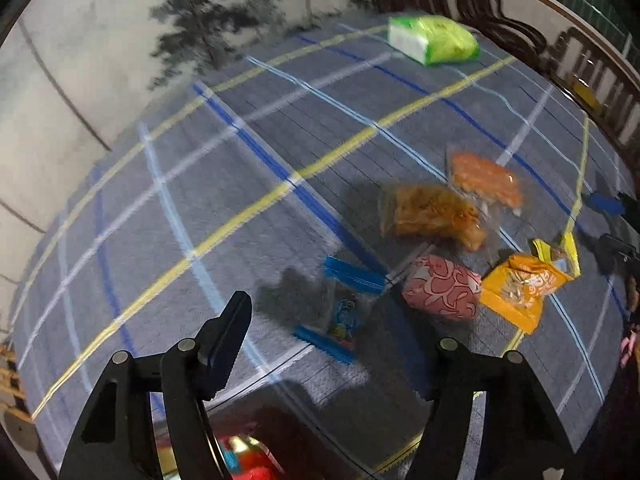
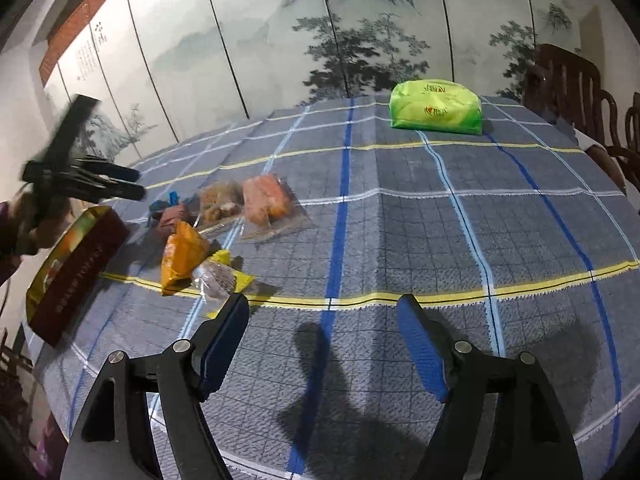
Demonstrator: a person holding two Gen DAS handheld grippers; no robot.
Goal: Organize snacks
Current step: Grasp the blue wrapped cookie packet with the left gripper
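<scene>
On the table (image 2: 400, 208): a cluster of snack packets at left in the right wrist view, a tissue pack (image 2: 438, 107) alone at the far edge, well apart. Within the cluster, two clear bags (image 2: 266, 200) side by side at the back, a wrapped roll (image 2: 172, 216) left of them, a seed packet (image 2: 182, 254) in front, a small sachet (image 2: 218, 276) just right of that. Left of all, a tilted box (image 2: 76, 268) at the table edge. Behind the table, a folding screen (image 2: 280, 40); chairs (image 2: 568, 76) to the right.

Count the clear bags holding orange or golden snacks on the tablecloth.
2, side by side: the orange-filled bag lies on the far right of the snack cluster, and the golden-brown bag touches its left side. Other packets may hide more behind them.
</scene>
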